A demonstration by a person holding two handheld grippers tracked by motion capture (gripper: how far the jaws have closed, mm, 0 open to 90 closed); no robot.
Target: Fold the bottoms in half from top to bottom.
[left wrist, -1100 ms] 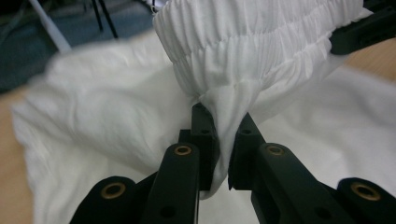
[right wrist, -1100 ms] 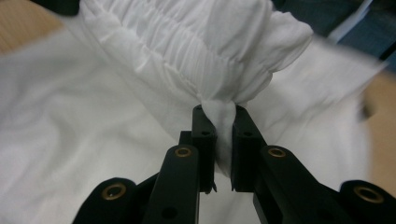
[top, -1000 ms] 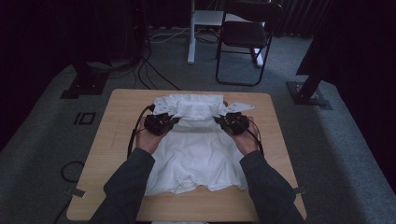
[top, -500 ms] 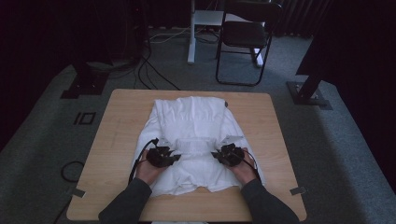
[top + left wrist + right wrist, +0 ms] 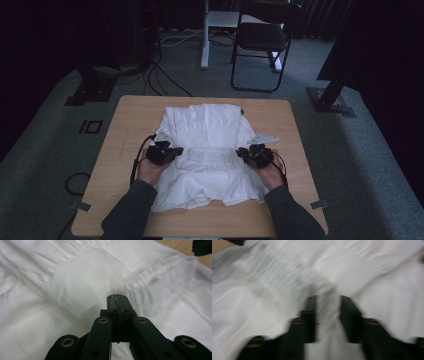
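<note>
The right gripper view is smeared by motion: the right gripper [image 5: 328, 305] shows two dark jaws with a gap of white between them, and whether any fold of the white garment [image 5: 362, 272] sits pinched there cannot be told. In the left gripper view the cloth just beyond the left gripper [image 5: 117, 298] is blurred, possibly a raised fold. A black piece [image 5: 202, 247] at the far right corner is cut off by the edge. In the high view both forearms [image 5: 135, 212] run off the near edge, and the grippers' jaws are too small to read.
</note>
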